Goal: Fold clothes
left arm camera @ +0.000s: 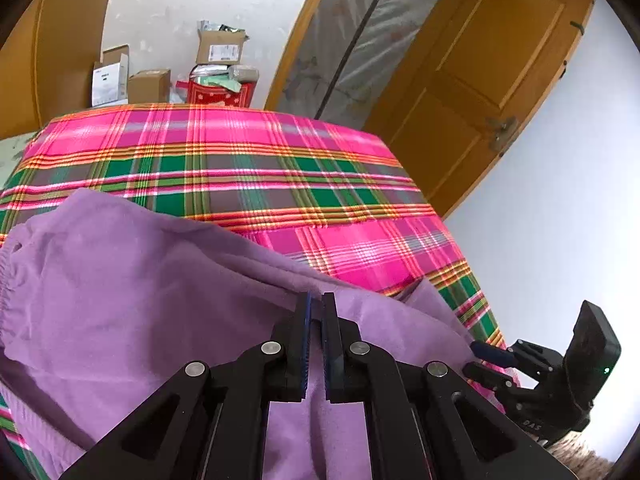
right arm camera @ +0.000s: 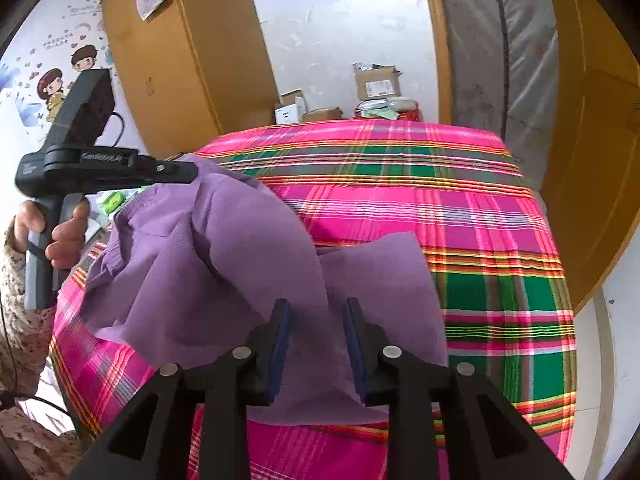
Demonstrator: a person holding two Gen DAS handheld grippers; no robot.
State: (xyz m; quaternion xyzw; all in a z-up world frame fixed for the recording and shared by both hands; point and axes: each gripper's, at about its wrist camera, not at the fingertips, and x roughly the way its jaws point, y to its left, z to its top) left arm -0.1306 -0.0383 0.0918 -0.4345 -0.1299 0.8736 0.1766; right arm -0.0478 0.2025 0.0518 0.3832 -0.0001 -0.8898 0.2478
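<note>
Nearest me, the right gripper [right arm camera: 318, 312] had its jaws apart, a strip of the purple garment [right arm camera: 224, 264] lying loose between the blue pads [right arm camera: 278, 344] without either one pressing on it. Just beside it, the left gripper [left arm camera: 317, 304] was pinched almost shut on a raised fold of the same cloth, lifting that part into a peak above the bed. A hand [right arm camera: 60, 232] in a patterned sleeve [right arm camera: 20, 320] gripped its grey handle. The garment lay crumpled across the near half of the plaid bedspread [right arm camera: 460, 208], its elastic, gathered edge [left arm camera: 10, 280] off to the left and one flatter flap spread toward the right. Beyond the bed's far edge stood cardboard boxes [left arm camera: 220, 50] and a red bag [left arm camera: 218, 94] against the white wall, with an orange-brown door [left arm camera: 480, 80] open farther off.
</note>
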